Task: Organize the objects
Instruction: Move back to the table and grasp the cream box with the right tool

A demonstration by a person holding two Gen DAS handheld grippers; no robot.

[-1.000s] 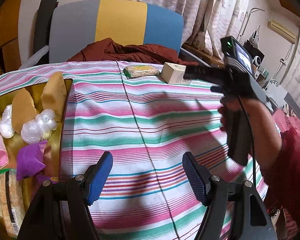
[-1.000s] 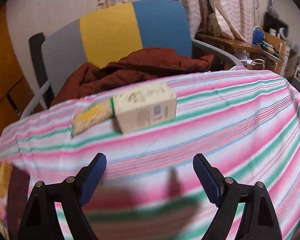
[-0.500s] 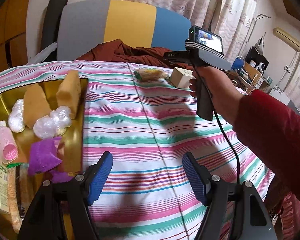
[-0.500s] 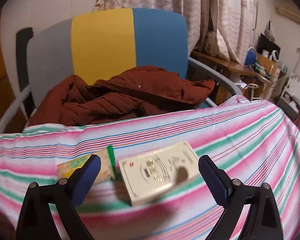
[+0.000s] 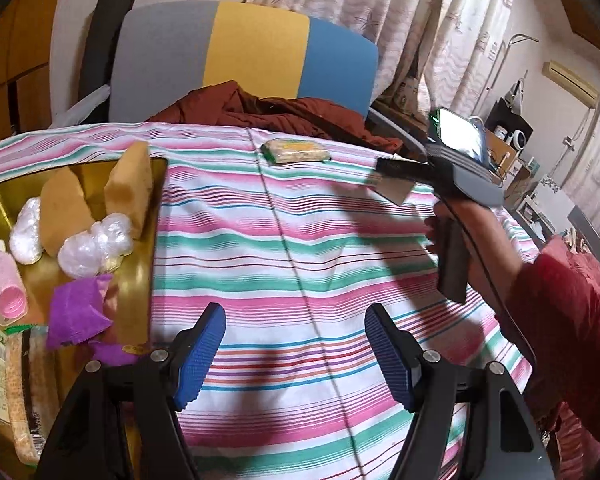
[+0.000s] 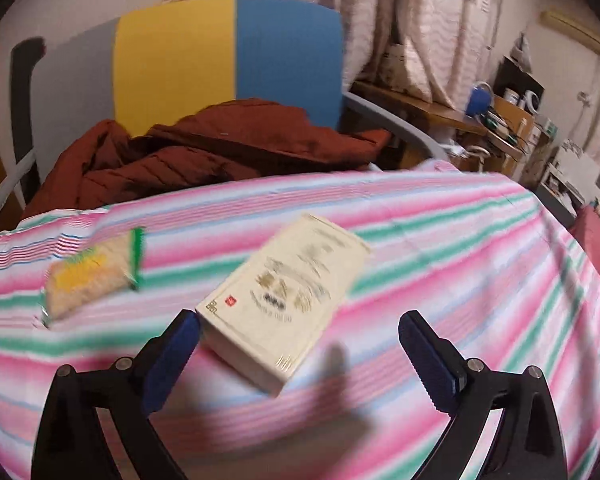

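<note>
A cream carton box (image 6: 284, 300) lies on the striped tablecloth (image 6: 460, 272), just ahead of my open right gripper (image 6: 300, 344), whose left fingertip is close to its near corner. A green and yellow wrapped snack pack (image 6: 92, 276) lies to its left; it also shows in the left wrist view (image 5: 296, 151). My left gripper (image 5: 296, 344) is open and empty above the cloth. The right gripper's body (image 5: 444, 176) covers most of the box (image 5: 392, 192) in the left wrist view. A gold tray (image 5: 140, 264) at the left holds sponges, plastic wraps, a purple piece and a pink roller.
A grey, yellow and blue chair (image 5: 252, 52) with a dark red jacket (image 6: 220, 152) stands behind the table's far edge. Curtains and cluttered shelves (image 6: 512, 116) are at the back right. Food packets (image 5: 16, 376) lie at the tray's near end.
My right gripper has moved down and closer to the cream box, which now lies near its fingertips. The left gripper has stayed open and shifted only slightly.
</note>
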